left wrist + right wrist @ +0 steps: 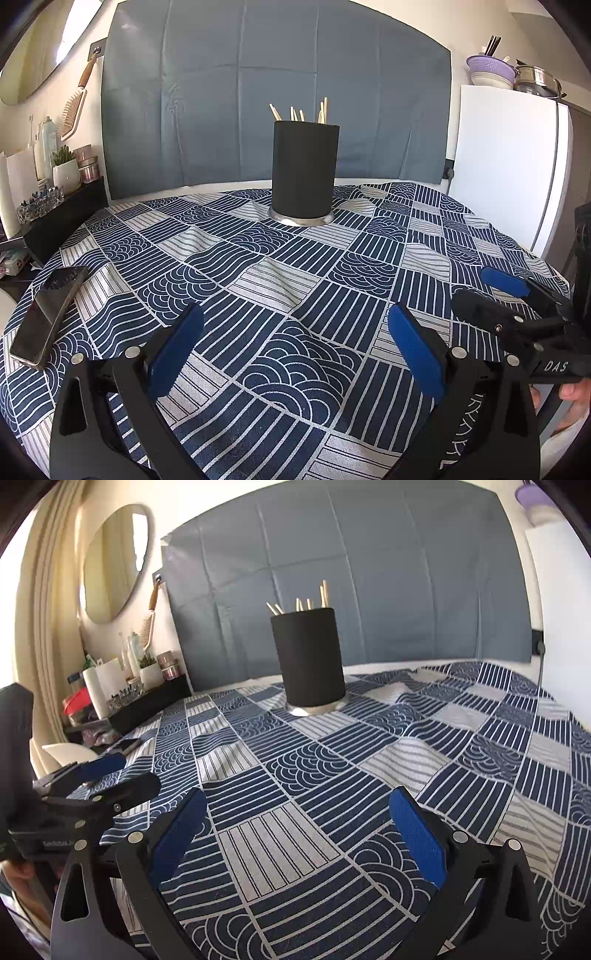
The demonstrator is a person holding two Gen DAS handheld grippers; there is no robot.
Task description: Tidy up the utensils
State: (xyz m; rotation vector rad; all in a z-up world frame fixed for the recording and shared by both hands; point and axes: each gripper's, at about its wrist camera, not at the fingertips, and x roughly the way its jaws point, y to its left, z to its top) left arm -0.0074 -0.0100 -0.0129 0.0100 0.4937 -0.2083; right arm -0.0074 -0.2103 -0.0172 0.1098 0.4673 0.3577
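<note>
Left wrist view: The left gripper hovered low over the cloth, its blue pads spread wide with nothing between them.
Holder: A black holder stood upright at the far middle of the table on a metal base, well apart from both grippers.
Utensils: Pale chopsticks poked from its top, apparently already sorted; no loose utensil showed on the cloth.
Right gripper: The right gripper lay low at the right edge, also parted and empty, a hand behind it.
Phone: A phone rested at the near left, likely set aside clear of the work.
Right wrist view: The right gripper was wide and held nothing, aimed toward the holder.
Chopsticks: The chopsticks leaned inside the holder, tips up.
Left gripper: The left gripper sat at the near left, fingers apart.
Judgement: Both tools seemed parked at rest, the job looking finished or not begun.
</note>
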